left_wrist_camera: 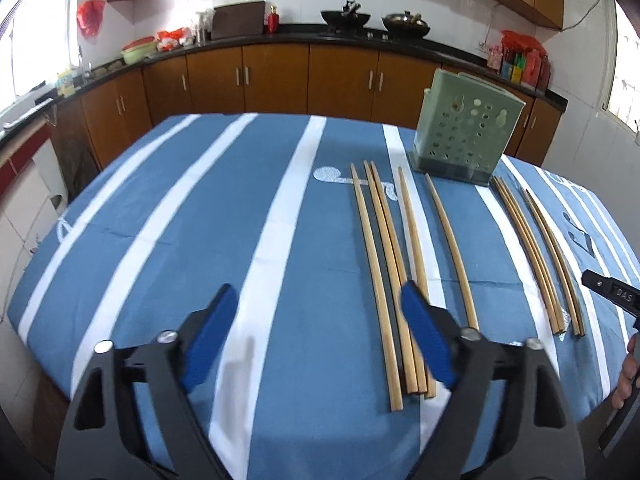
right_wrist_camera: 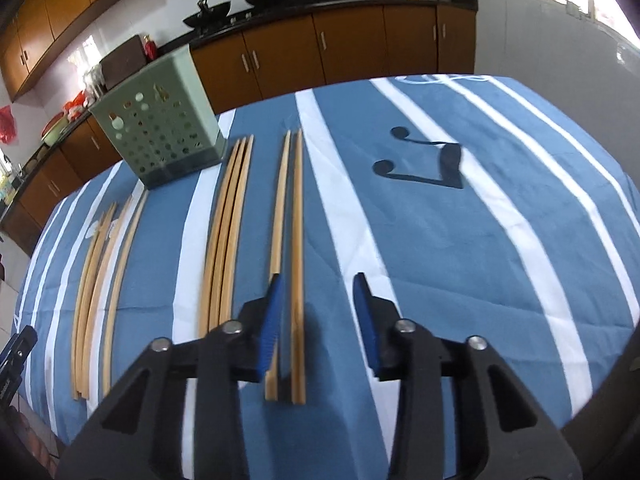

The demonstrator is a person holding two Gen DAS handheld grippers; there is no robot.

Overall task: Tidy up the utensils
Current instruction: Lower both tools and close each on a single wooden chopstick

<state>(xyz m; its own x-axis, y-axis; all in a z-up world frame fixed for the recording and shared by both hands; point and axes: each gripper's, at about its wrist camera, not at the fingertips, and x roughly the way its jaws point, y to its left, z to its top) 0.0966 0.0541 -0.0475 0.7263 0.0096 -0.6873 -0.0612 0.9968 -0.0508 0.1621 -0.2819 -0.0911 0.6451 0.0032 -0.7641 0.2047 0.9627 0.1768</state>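
Note:
Several wooden chopsticks [left_wrist_camera: 384, 264] lie in rows on the blue-and-white striped tablecloth [left_wrist_camera: 200, 216], in front of a green perforated utensil holder [left_wrist_camera: 464, 136]. My left gripper [left_wrist_camera: 316, 300] is open and empty above the cloth, its right finger over the leftmost chopstick group. In the right wrist view the holder [right_wrist_camera: 160, 136] stands far left, with a group of three chopsticks [right_wrist_camera: 228, 224] and a pair [right_wrist_camera: 290, 220] before it. My right gripper [right_wrist_camera: 318, 292] is open, low over the near end of that pair. More chopsticks [right_wrist_camera: 100, 272] lie at left.
Kitchen counters with brown cabinets [left_wrist_camera: 280, 76] run behind the table, holding woks [left_wrist_camera: 344, 18] and red bags. The table edge curves off at front and sides. The right gripper's tip [left_wrist_camera: 612, 294] shows at the right edge of the left wrist view.

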